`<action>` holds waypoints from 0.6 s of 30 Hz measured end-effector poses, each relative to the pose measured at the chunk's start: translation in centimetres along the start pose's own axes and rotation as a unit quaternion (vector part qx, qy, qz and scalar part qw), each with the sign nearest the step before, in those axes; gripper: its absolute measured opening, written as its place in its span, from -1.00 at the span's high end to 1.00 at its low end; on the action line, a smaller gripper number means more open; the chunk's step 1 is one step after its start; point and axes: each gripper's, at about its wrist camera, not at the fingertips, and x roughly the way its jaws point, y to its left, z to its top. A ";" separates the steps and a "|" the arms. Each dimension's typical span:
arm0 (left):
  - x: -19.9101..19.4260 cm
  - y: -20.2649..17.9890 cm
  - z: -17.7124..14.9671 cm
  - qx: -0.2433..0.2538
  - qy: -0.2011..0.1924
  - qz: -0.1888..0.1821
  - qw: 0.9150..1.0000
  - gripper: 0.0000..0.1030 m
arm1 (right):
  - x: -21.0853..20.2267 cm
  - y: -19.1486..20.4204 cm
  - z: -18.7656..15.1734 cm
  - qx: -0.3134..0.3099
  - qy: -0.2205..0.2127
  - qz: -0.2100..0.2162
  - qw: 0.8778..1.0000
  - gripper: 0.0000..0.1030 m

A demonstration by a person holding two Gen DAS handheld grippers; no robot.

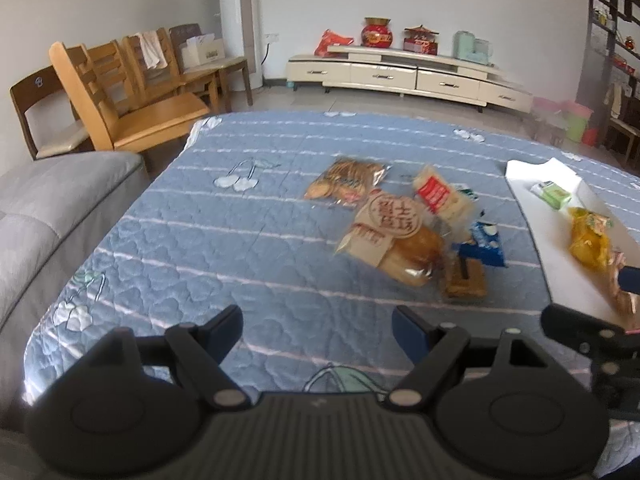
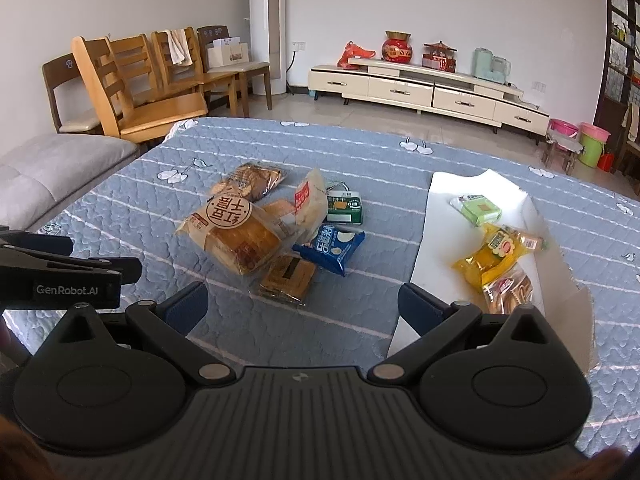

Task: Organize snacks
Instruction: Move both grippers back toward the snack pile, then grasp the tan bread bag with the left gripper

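Snacks: green-white packet (image 2: 345, 209) shows clearly only from the right wrist.

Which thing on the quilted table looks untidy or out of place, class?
The loose snack pile mid-table: packets overlap at odd angles, the bread loaf pack lying across others. Only three packets sit in the white box. Nothing looks spilled or torn.

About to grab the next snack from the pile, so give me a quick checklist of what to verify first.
1. Left tongs open and empty: ok.
2. Right tongs open and empty: ok.
3. White box has free space: ok.
4. Blue packet at the pile's edge, nothing on it: ok.
5. Bread loaf clear of other snacks: not ok, it overlaps neighbours.
6. Snacks already boxed, such as the yellow packet, lie inside the walls: ok.
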 end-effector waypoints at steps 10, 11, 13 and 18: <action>2.6 1.1 0.1 -0.046 0.009 -0.031 0.998 -0.71 | 1.8 -1.0 -0.9 0.015 0.013 0.007 1.000 -1.00; 3.0 1.1 0.2 -0.057 0.006 -0.047 0.997 -0.76 | 1.9 -1.1 -1.0 0.016 0.013 0.007 1.000 -1.00; 3.9 0.8 0.5 -0.079 0.004 -0.078 0.994 -0.85 | 2.0 -1.3 -1.0 0.018 0.012 0.009 1.000 -1.00; 7.3 -0.6 1.7 -0.121 0.003 -0.121 0.985 -0.94 | 2.2 -2.0 -1.3 0.023 0.013 0.010 1.000 -1.00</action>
